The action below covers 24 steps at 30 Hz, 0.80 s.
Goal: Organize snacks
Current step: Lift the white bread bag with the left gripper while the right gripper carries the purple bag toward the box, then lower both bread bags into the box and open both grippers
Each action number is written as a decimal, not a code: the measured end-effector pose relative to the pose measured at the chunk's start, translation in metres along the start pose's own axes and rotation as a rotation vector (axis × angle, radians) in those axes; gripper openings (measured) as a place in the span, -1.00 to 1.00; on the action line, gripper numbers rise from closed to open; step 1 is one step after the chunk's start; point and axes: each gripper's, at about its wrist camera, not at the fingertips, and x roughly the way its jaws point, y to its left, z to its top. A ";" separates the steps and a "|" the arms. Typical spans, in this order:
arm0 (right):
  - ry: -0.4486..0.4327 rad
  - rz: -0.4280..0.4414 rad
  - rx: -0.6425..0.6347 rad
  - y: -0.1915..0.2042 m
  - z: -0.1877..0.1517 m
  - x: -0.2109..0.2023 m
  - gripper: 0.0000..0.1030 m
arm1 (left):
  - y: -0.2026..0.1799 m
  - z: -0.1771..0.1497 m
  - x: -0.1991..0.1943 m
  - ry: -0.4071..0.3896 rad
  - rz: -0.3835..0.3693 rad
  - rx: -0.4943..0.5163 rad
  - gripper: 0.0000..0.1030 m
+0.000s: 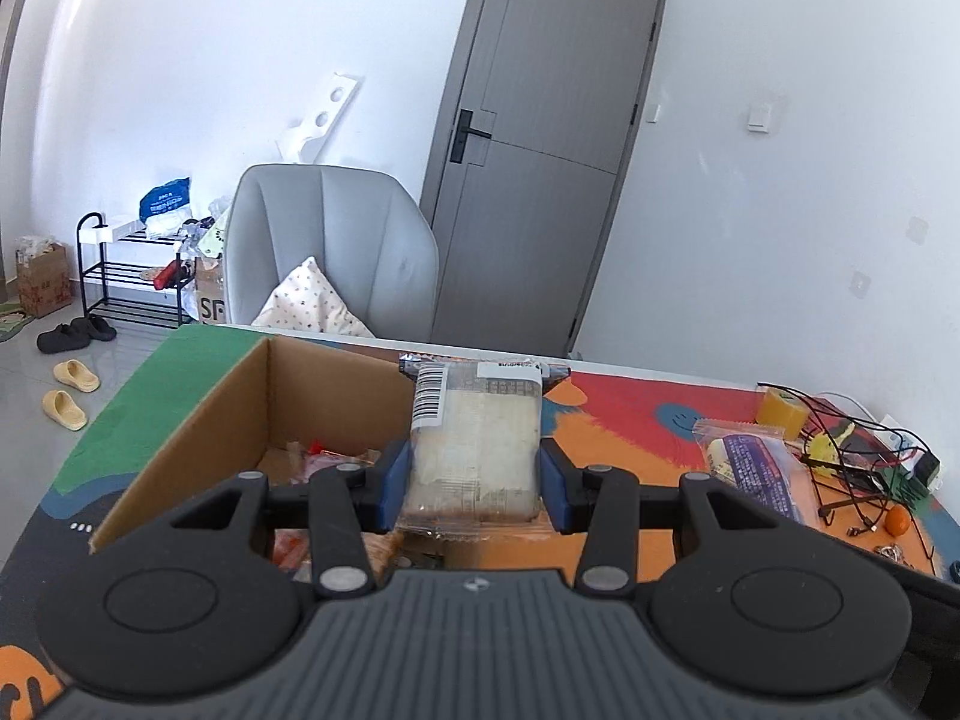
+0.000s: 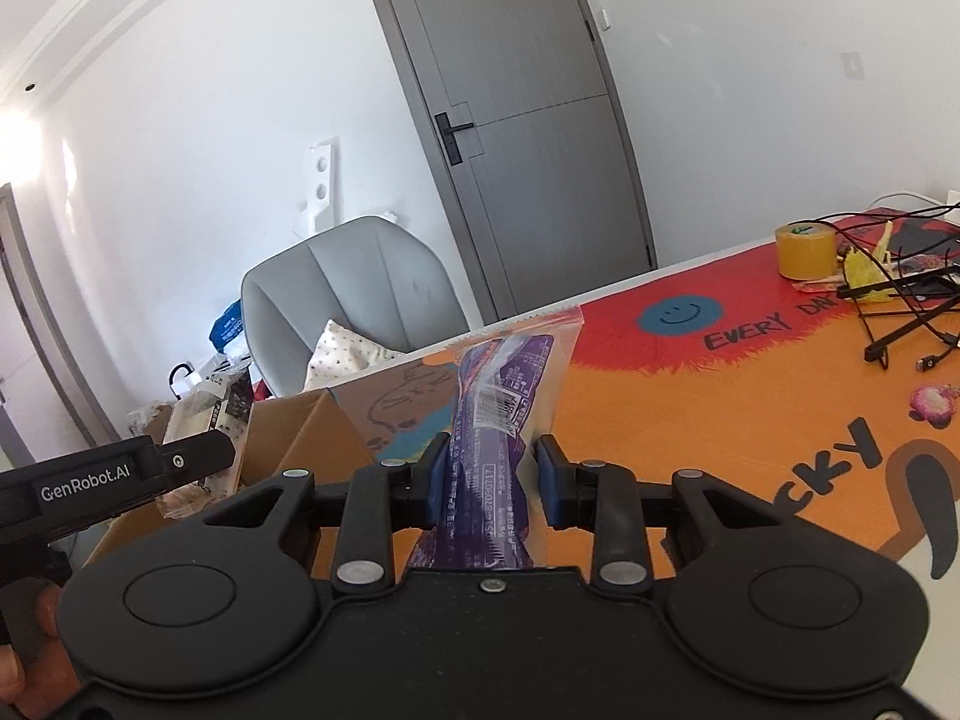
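Box contents [image 1: 324, 456] behind hand-held gripper [image 1: 474, 480]

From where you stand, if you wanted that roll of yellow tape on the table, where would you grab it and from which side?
Probably across its round outer wall, coming down from above. The yellow tape roll stands flat on one end on the table mat, so its curved sides are exposed. I would come in from the near side, since cables lie close on its far side.

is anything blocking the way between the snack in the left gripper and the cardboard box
Nothing visible does. The left gripper holds the pale snack pack right at the open-topped cardboard box; only other snacks lie on the box floor.
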 end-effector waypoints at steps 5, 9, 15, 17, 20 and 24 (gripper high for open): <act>-0.003 0.036 -0.020 0.019 0.003 0.007 -0.40 | 0.024 0.006 0.001 -0.001 0.042 -0.028 -0.14; -0.002 0.065 -0.049 0.036 0.008 0.012 -0.40 | 0.043 0.012 0.002 -0.010 0.069 -0.058 -0.14; -0.002 0.102 -0.083 0.062 0.014 0.021 -0.40 | 0.069 0.017 0.009 0.004 0.093 -0.095 -0.14; 0.001 0.111 -0.090 0.070 0.015 0.025 -0.40 | 0.075 0.017 0.014 0.015 0.088 -0.107 -0.13; 0.009 0.124 -0.102 0.079 0.017 0.030 -0.40 | 0.083 0.018 0.018 0.017 0.081 -0.117 -0.08; 0.020 0.137 -0.118 0.091 0.018 0.036 -0.40 | 0.095 0.020 0.014 0.001 0.071 -0.142 -0.07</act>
